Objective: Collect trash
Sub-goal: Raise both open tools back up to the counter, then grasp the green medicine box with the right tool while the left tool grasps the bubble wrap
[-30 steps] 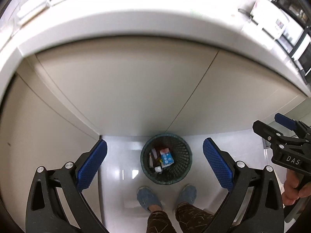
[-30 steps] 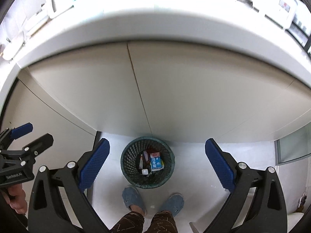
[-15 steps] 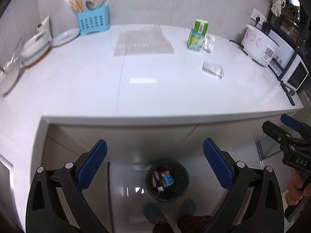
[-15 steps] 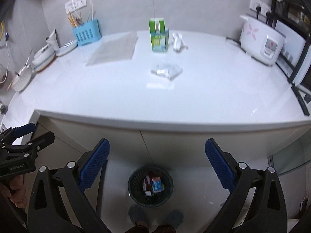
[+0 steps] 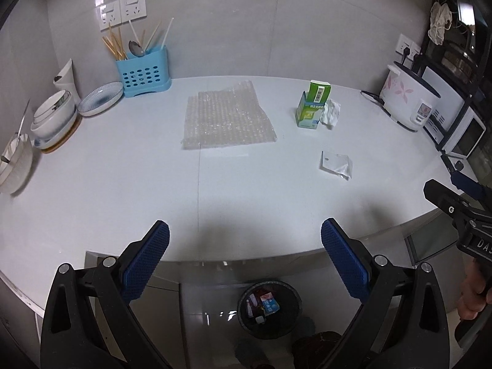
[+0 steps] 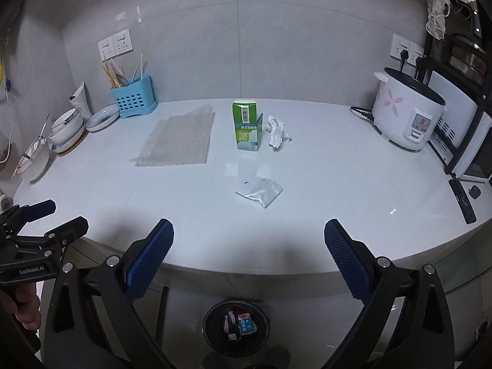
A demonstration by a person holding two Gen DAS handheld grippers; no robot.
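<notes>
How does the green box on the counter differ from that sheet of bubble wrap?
The green box stands upright with its top flap open; the bubble wrap lies flat. The box is opaque and printed, the wrap see-through and plain. The wrap covers far more counter. Neither is touched by any tongs.

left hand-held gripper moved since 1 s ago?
Yes. The left hand-held gripper swung up: it faced the bin under the counter, and now looks across the countertop to the wall.

Bubble wrap (image 5: 227, 120) left of carton (image 5: 313, 104) on table (image 5: 123, 184), tissue (image 5: 330, 113) beside carton, plastic bag (image 5: 335, 164) nearer, wastebasket (image 5: 270, 309) on floor below.
</notes>
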